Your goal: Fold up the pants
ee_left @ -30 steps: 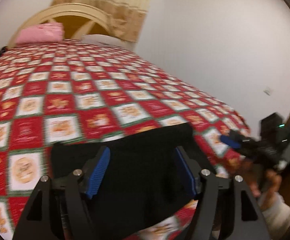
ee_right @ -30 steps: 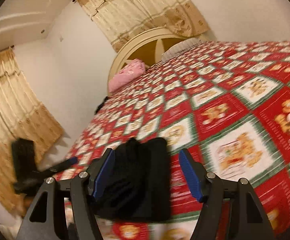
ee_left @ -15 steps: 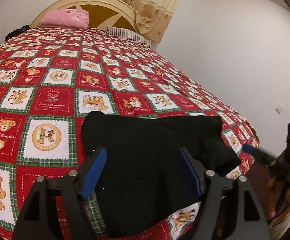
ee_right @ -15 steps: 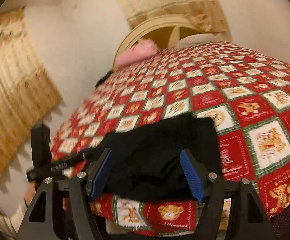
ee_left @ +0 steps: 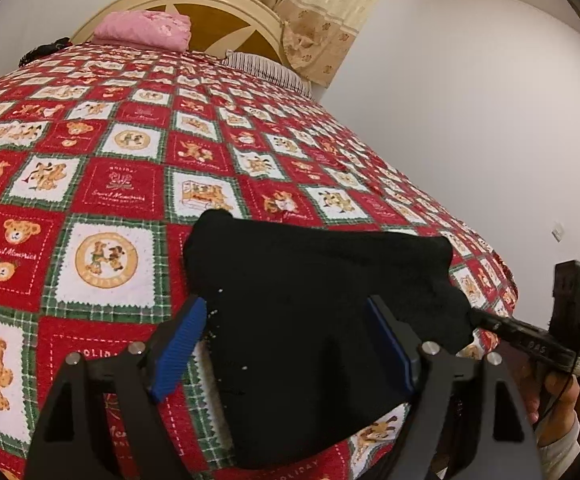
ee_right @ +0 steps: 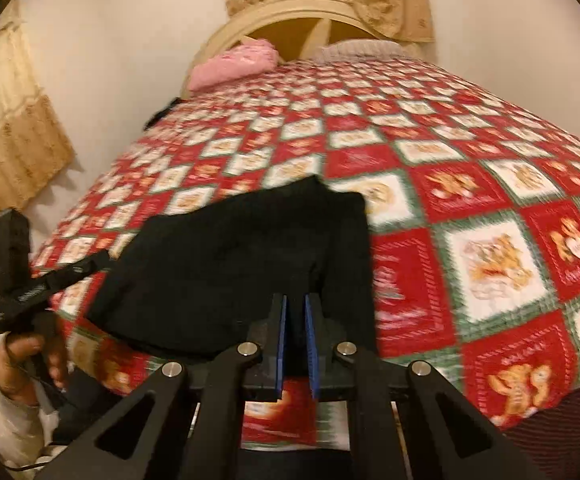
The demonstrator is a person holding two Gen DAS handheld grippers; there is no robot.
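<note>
pants (ee_left: pixel 321 320) (black) lie on the quilt (ee_left: pixel 122 184); right gripper (ee_right: pixel 294 344) pinches them, left gripper (ee_left: pixel 290 344) spread wide.

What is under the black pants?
The black pants lie on the red teddy-bear quilt, near the bed's edge. Quilt squares show all around them. Whatever is directly beneath is covered, so only quilt can be assumed there.
</note>
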